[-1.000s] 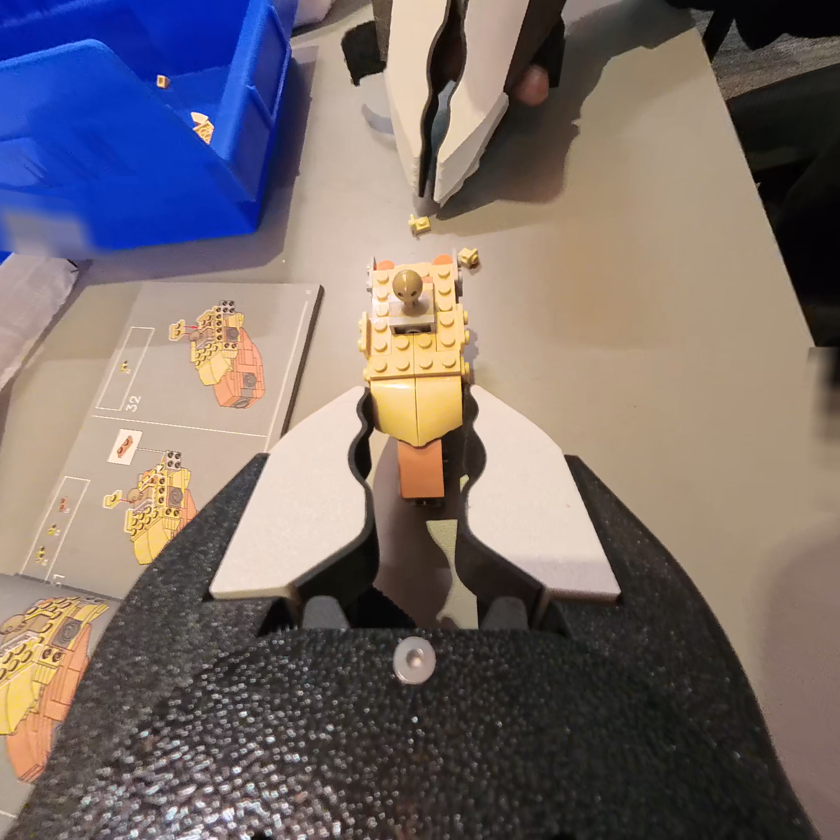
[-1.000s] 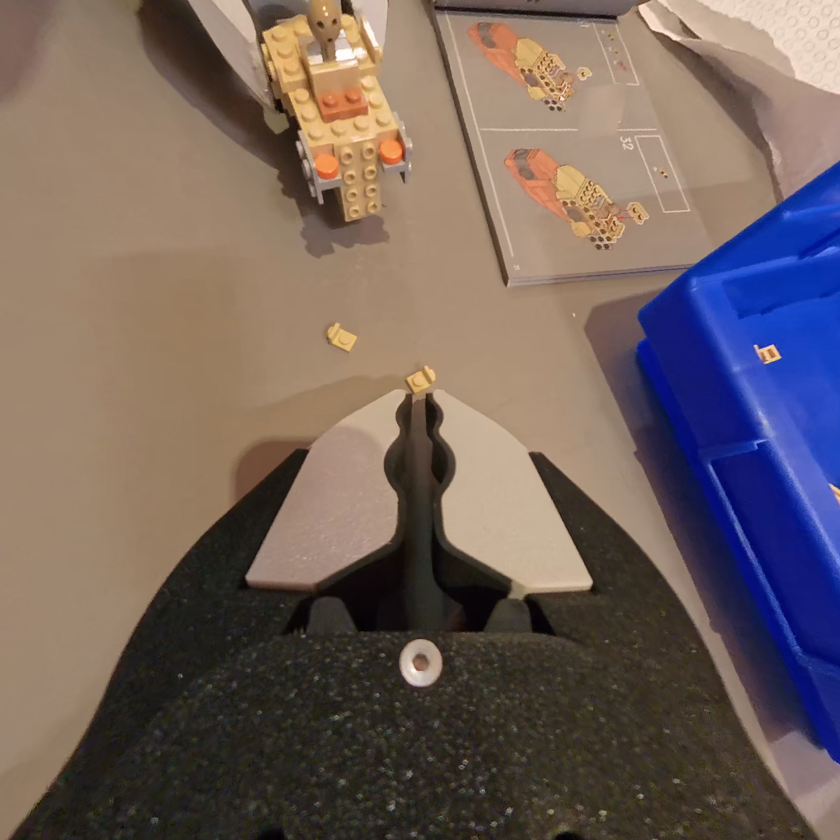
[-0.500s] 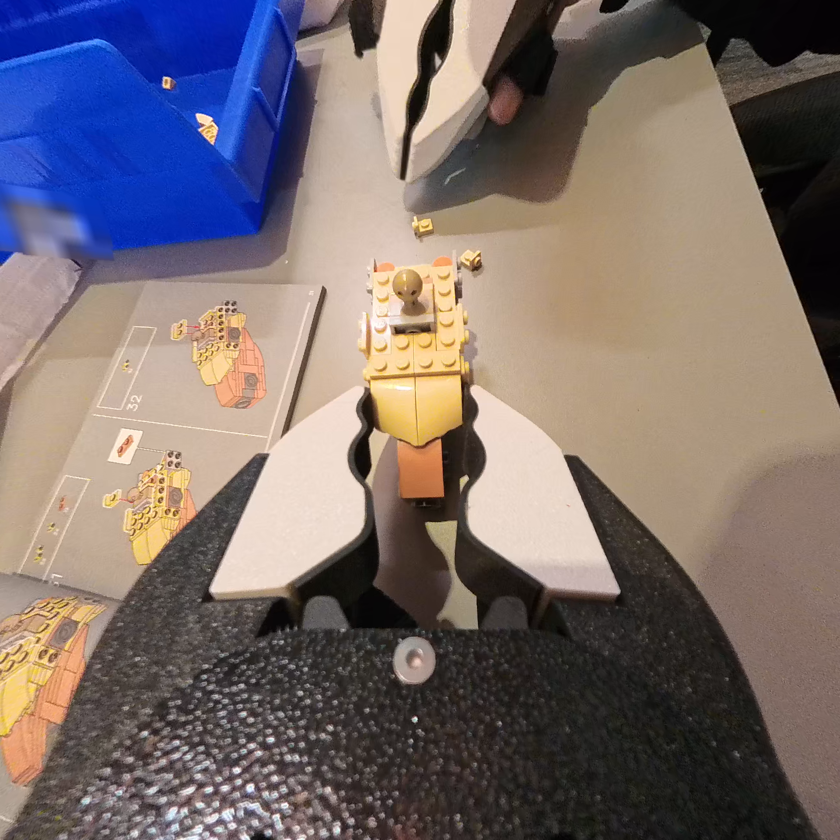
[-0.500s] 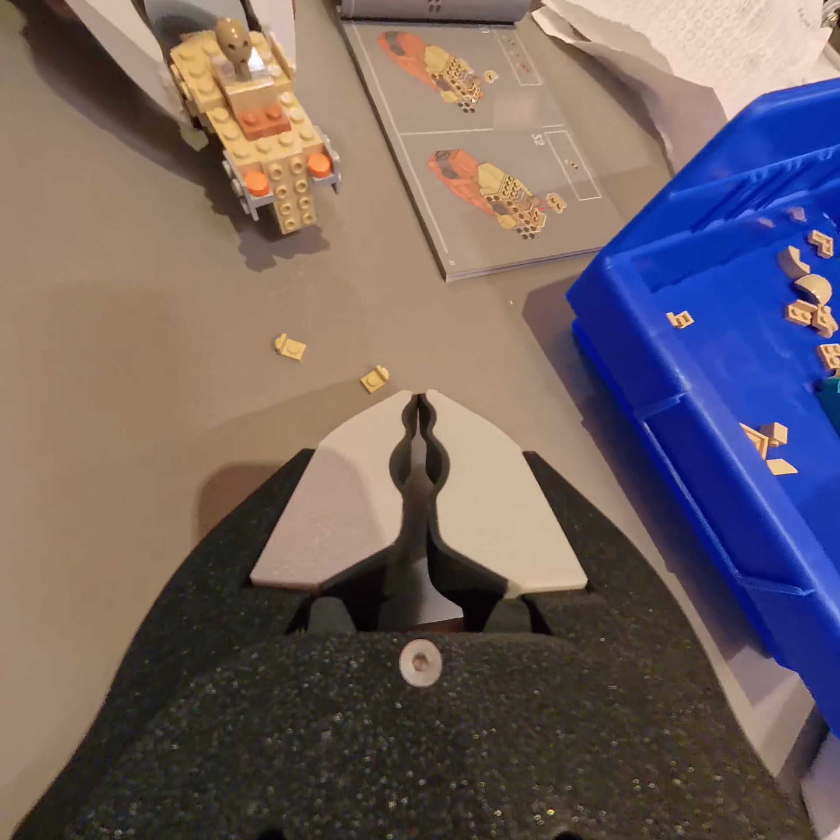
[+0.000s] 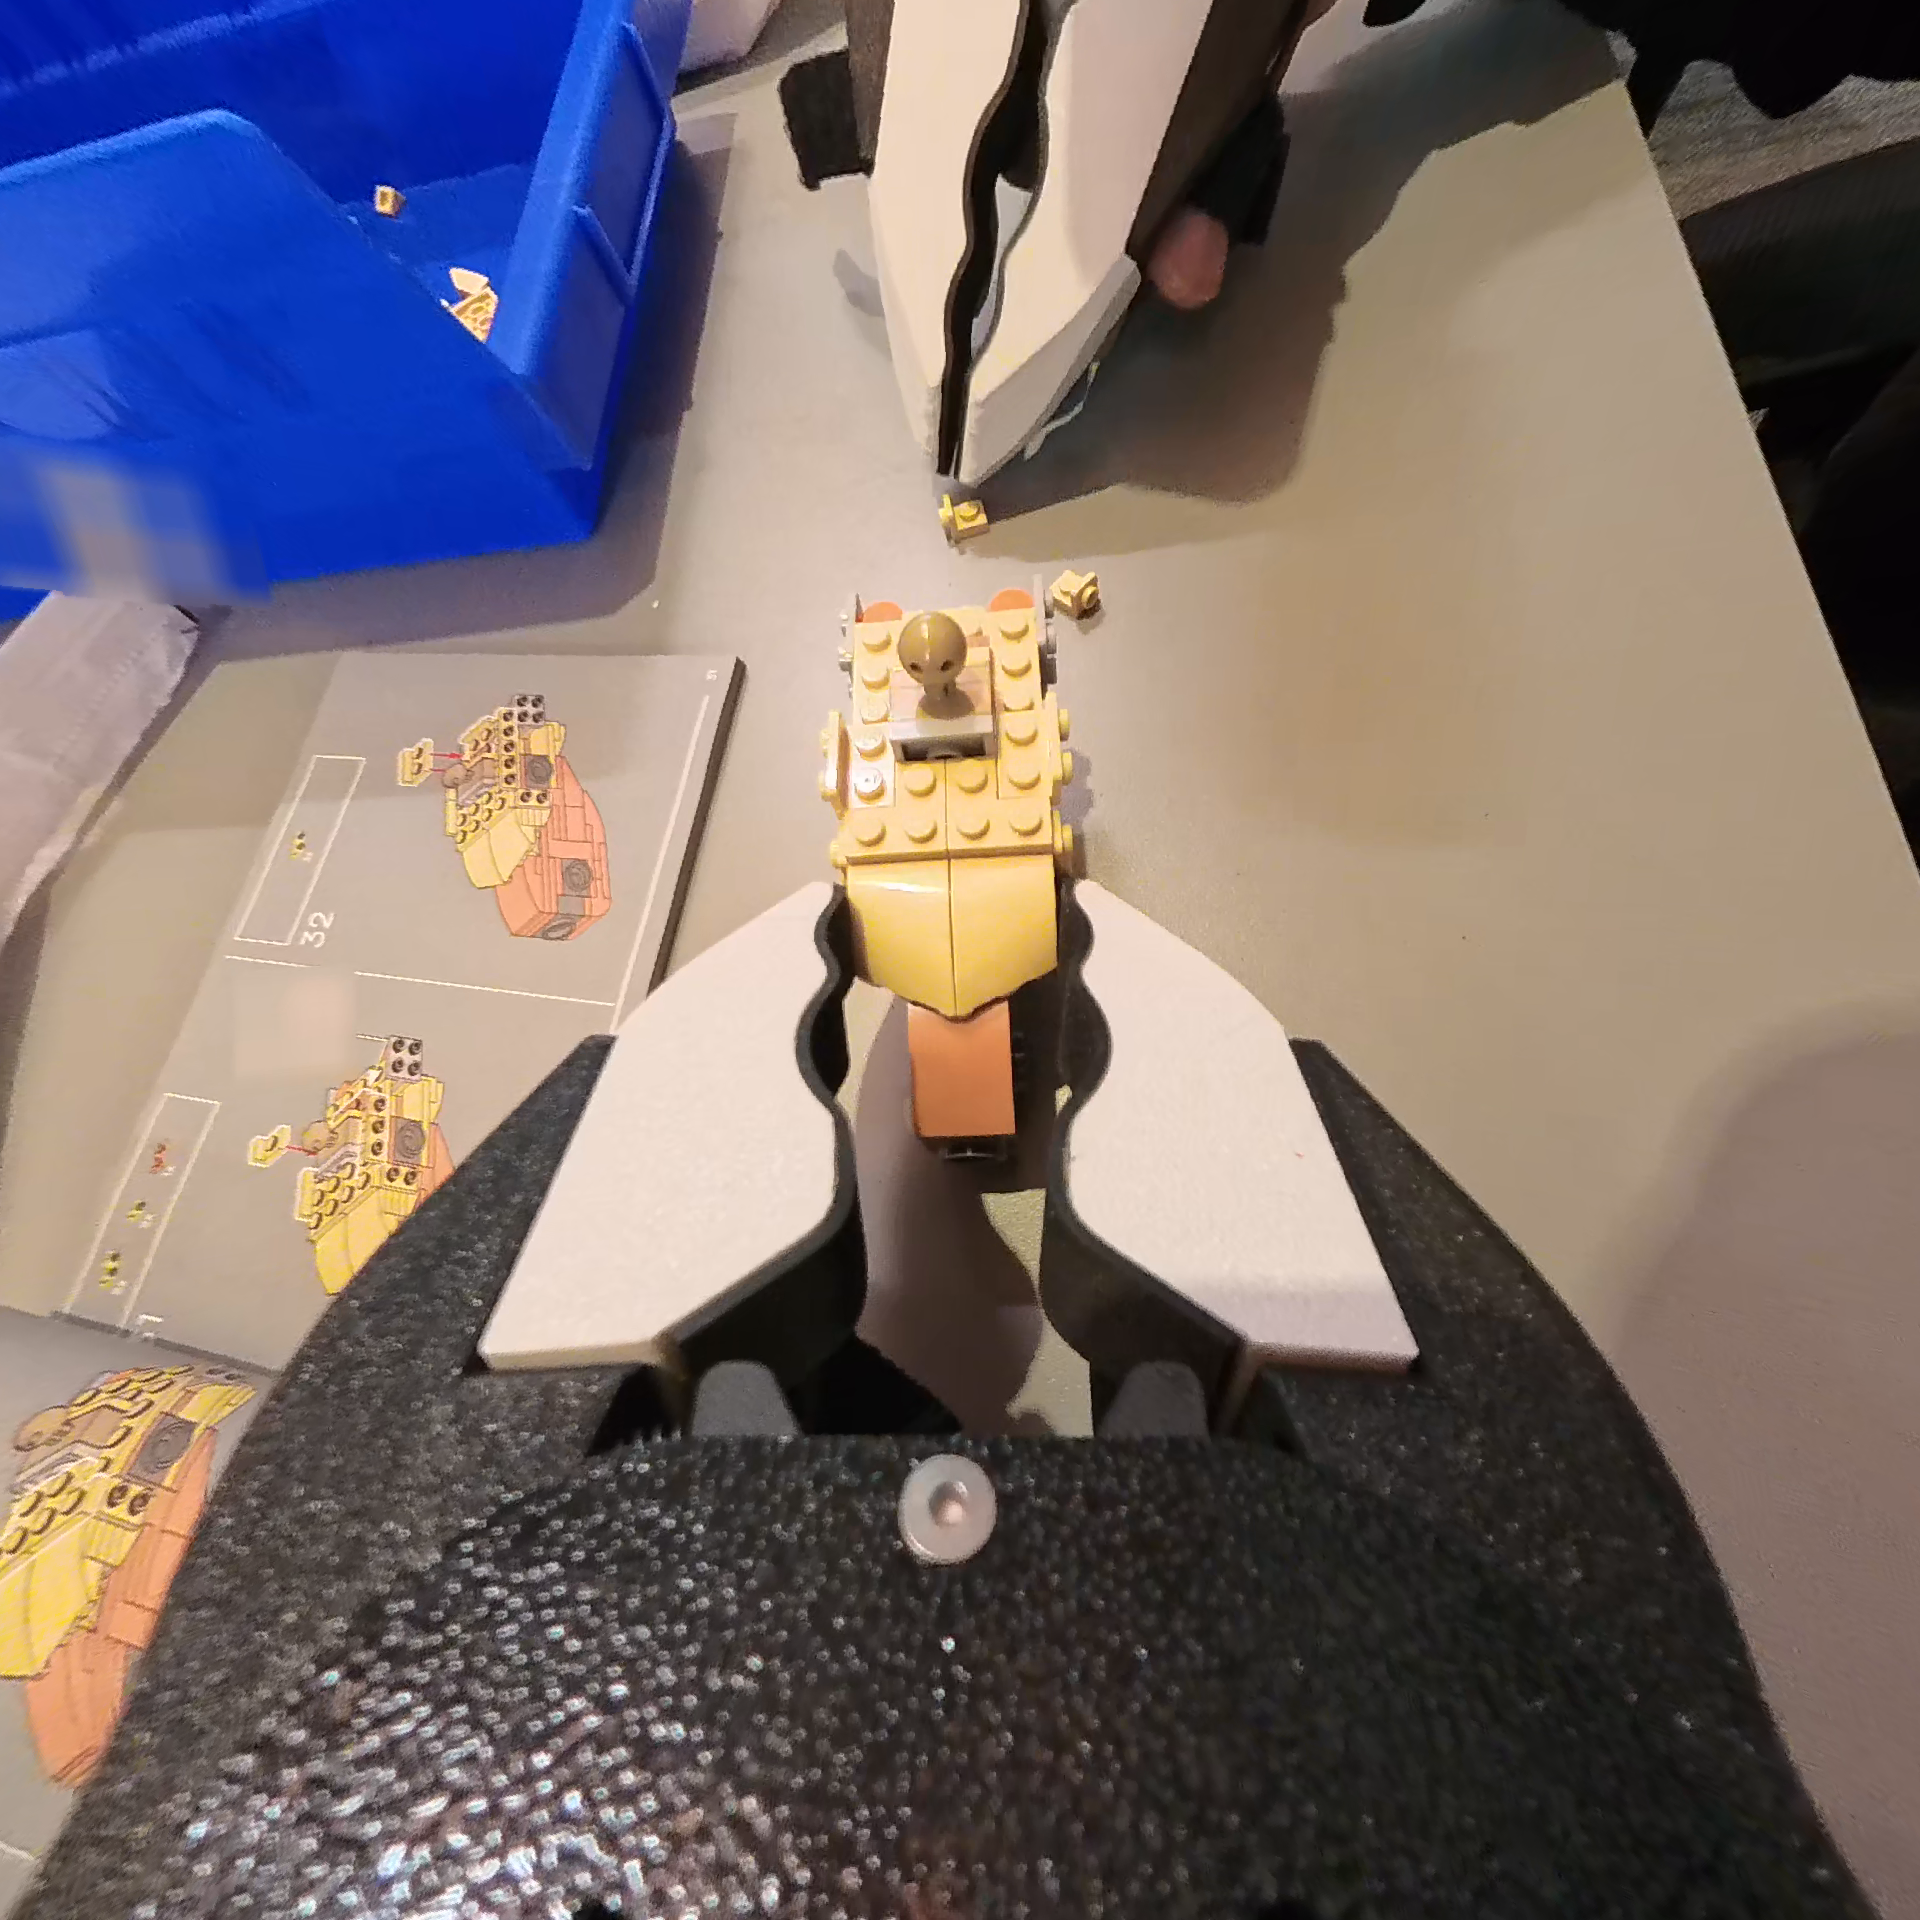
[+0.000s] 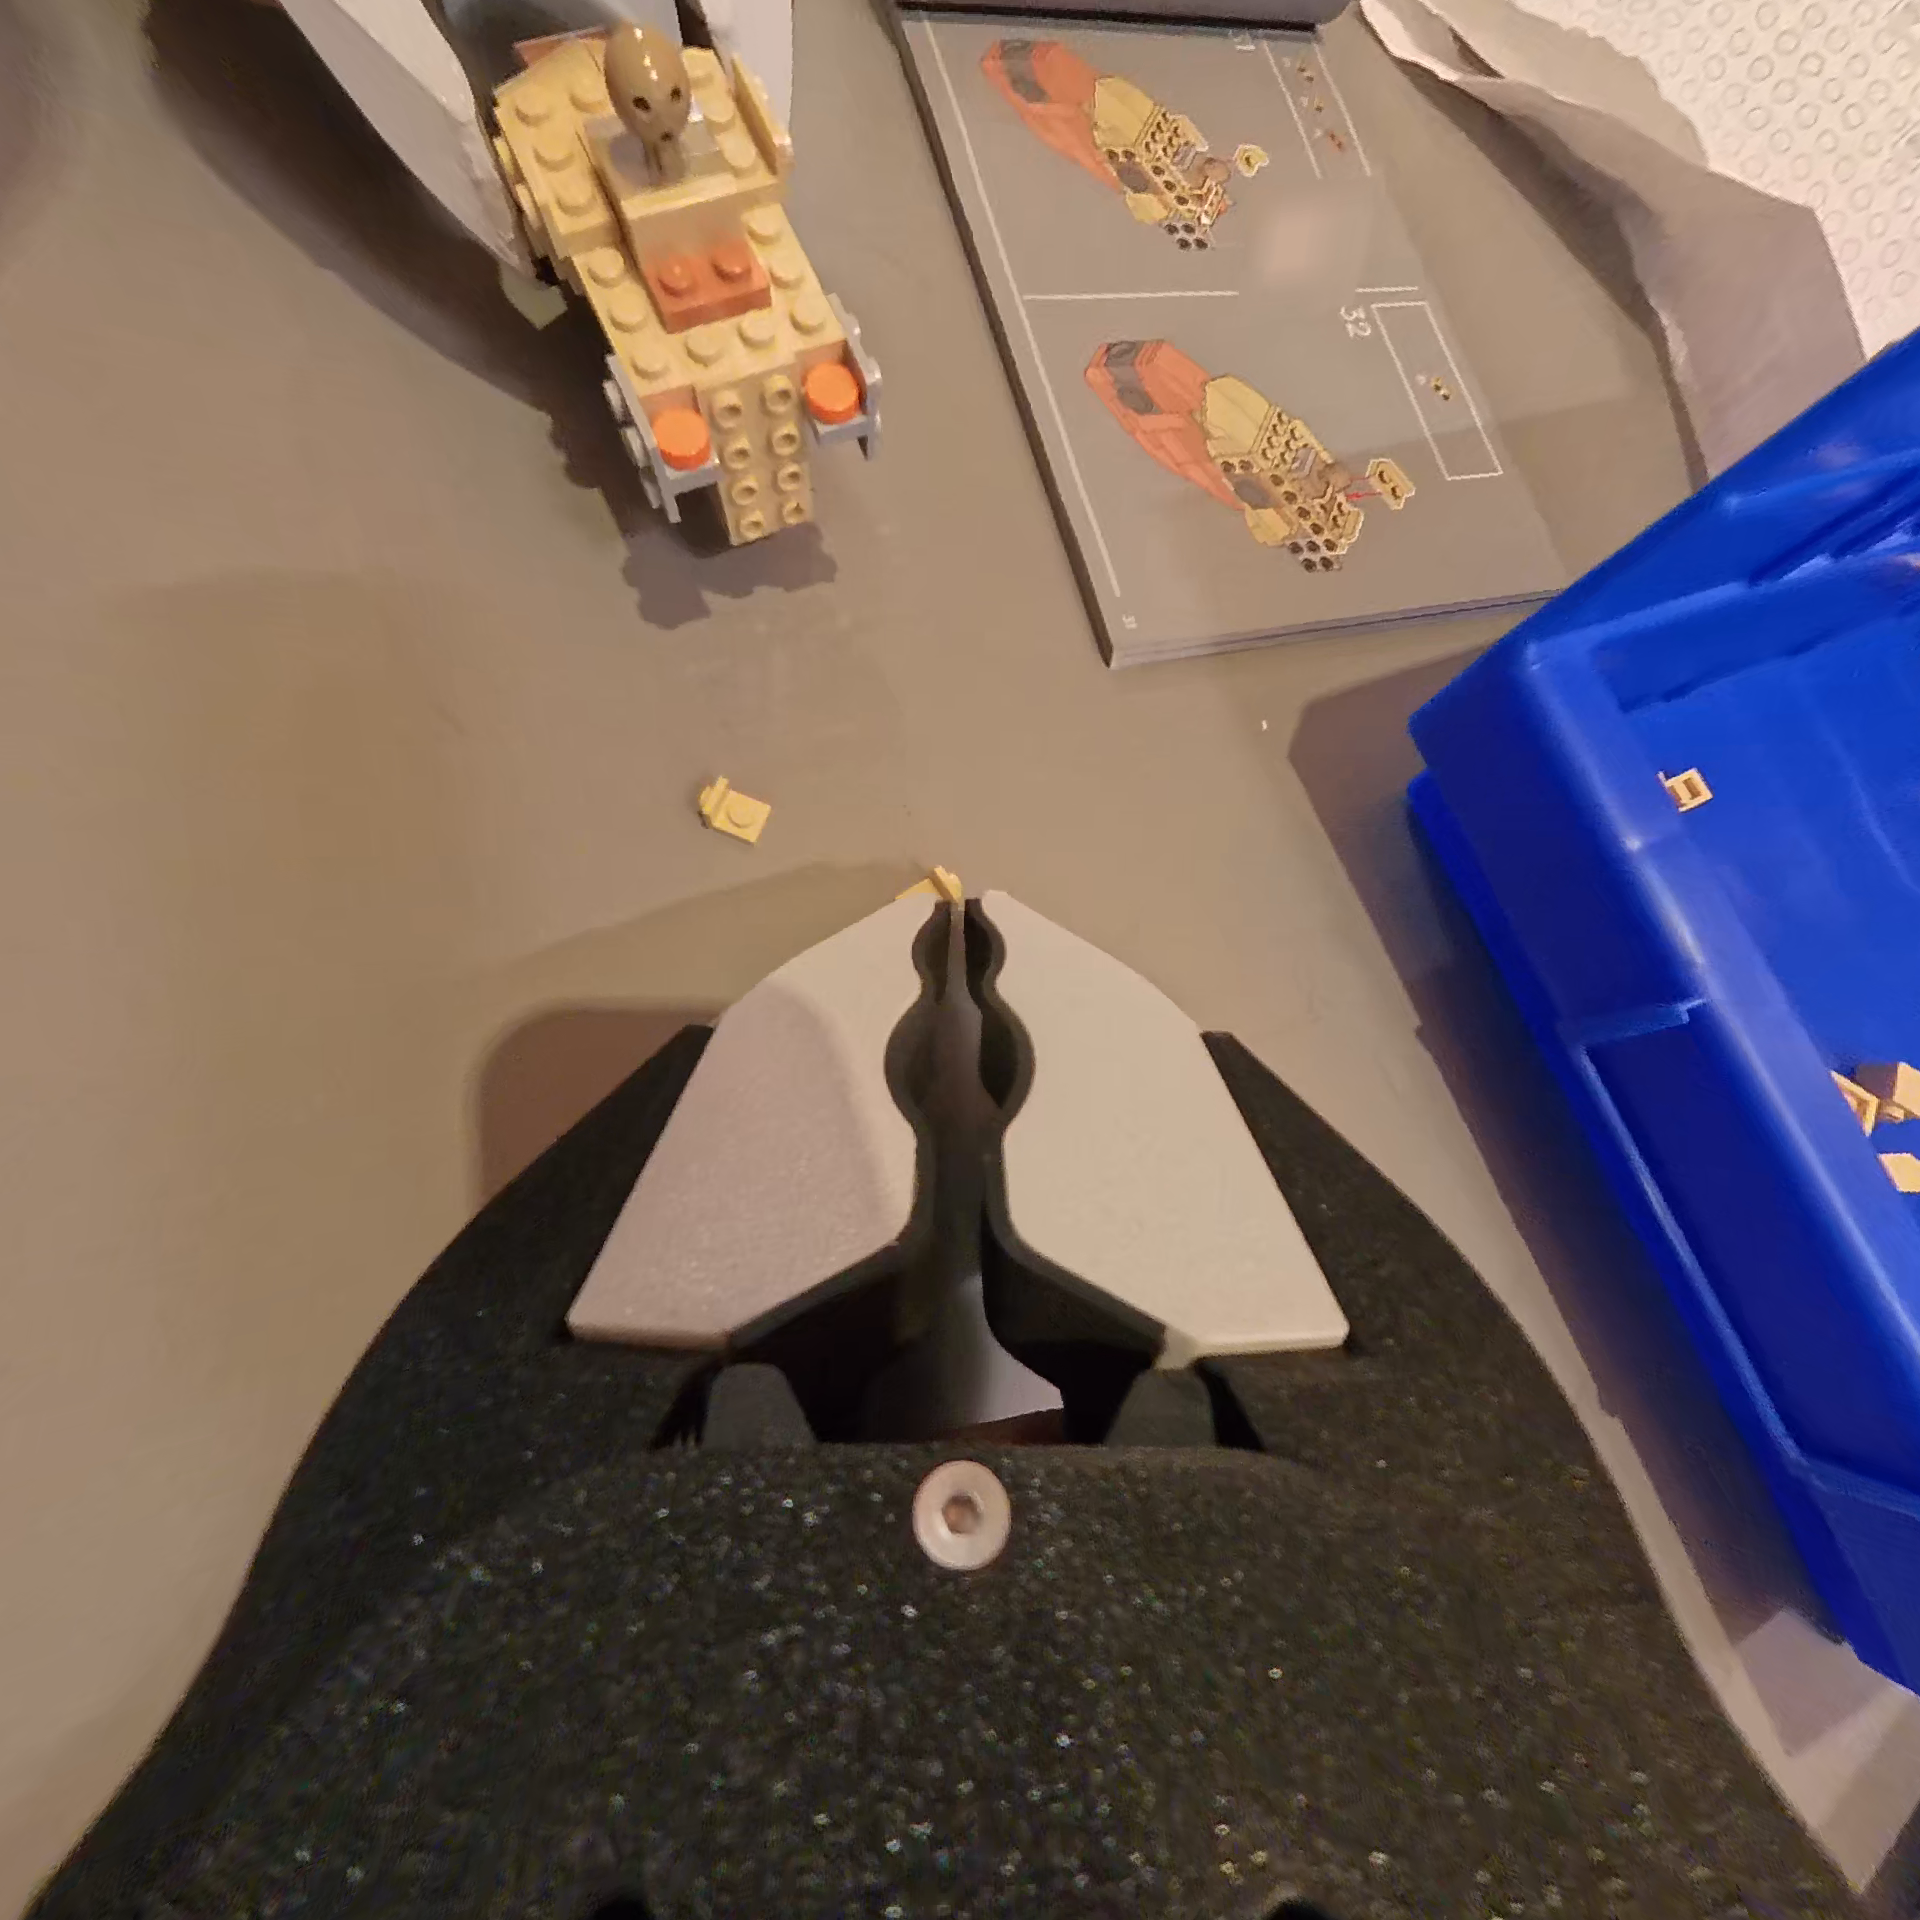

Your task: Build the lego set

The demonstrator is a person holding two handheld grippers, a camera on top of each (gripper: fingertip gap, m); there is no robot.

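A tan lego vehicle [image 5: 951, 769] with a round-headed figure on top stands on the grey table. My left gripper [image 5: 951, 914] is shut on its rounded yellow nose. It also shows in the right wrist view [image 6: 686, 281], with the left fingers [image 6: 416, 135] behind it. My right gripper [image 6: 956, 904] is shut, tips down on the table, right against a small tan piece [image 6: 940, 885]. In the left wrist view that piece [image 5: 964, 516] lies flat just in front of the right gripper [image 5: 951, 473]. A second small tan piece [image 6: 736, 816] lies between the gripper and the vehicle.
A blue bin [image 6: 1714, 935] with several loose tan pieces stands beside the right gripper, also seen in the left wrist view [image 5: 312, 312]. An open instruction booklet [image 5: 468, 831] lies next to the vehicle. Crumpled white paper [image 6: 1662, 156] lies beyond it. The table edge [image 5: 1766, 520] runs along the right. Spacing between my two grippers at the tips: around 12 cm.
My right gripper swung toward the blue bin, away from the small tan piece, then came back with its tips against it. The left gripper and vehicle stayed still.
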